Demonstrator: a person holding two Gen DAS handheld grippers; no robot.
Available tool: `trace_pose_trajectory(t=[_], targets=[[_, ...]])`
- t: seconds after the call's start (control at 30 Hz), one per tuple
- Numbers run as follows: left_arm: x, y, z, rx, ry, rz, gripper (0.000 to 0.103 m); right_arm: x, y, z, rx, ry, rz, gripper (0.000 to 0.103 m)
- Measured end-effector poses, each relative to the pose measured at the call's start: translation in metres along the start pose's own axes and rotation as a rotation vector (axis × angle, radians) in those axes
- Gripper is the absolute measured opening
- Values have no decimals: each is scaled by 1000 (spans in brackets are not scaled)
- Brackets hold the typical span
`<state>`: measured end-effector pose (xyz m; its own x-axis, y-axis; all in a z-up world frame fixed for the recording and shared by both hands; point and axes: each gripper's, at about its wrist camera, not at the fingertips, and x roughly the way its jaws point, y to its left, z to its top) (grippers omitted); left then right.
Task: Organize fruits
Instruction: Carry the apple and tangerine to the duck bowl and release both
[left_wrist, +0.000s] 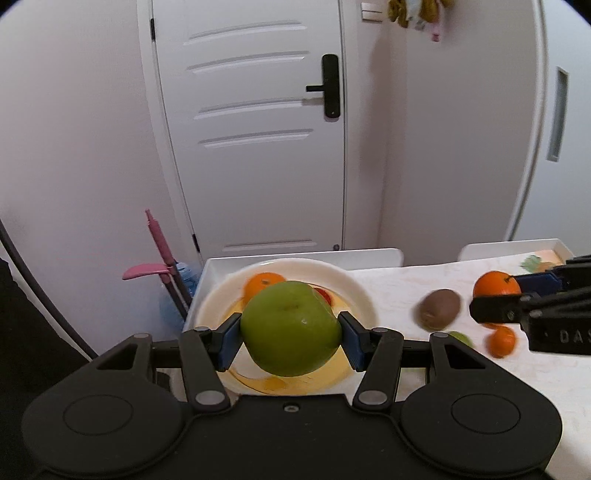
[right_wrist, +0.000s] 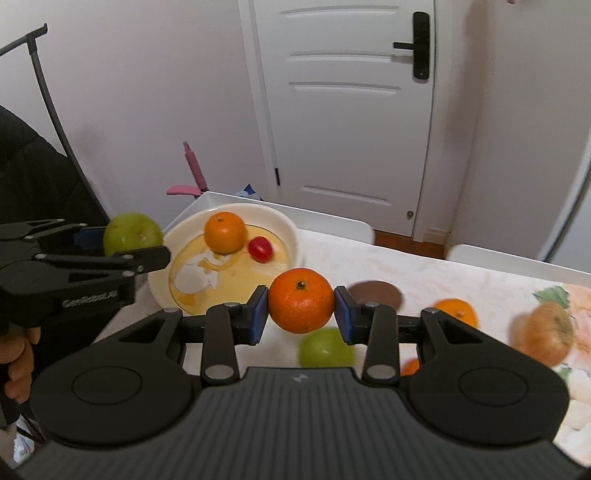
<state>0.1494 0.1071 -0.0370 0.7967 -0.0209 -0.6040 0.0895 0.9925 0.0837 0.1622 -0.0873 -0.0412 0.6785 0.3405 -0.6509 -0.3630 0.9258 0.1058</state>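
My left gripper is shut on a green apple and holds it above the near side of a white plate; the apple also shows in the right wrist view. The plate holds an orange and a small red tomato. My right gripper is shut on an orange, held above the table right of the plate; it also shows in the left wrist view.
On the patterned tablecloth lie a brown kiwi, a small green fruit, another orange and a brownish fruit. White chair backs stand beyond the table. A white door is behind.
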Motion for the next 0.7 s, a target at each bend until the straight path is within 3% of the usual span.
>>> trace_pose_trajectory(t=[0.37, 0.7], targets=[[63, 50, 3, 57, 51, -30, 59, 60, 33, 22, 37, 36, -39, 53], [107, 49, -3, 182, 108, -45, 59, 86, 33, 25, 74, 66, -78, 53]])
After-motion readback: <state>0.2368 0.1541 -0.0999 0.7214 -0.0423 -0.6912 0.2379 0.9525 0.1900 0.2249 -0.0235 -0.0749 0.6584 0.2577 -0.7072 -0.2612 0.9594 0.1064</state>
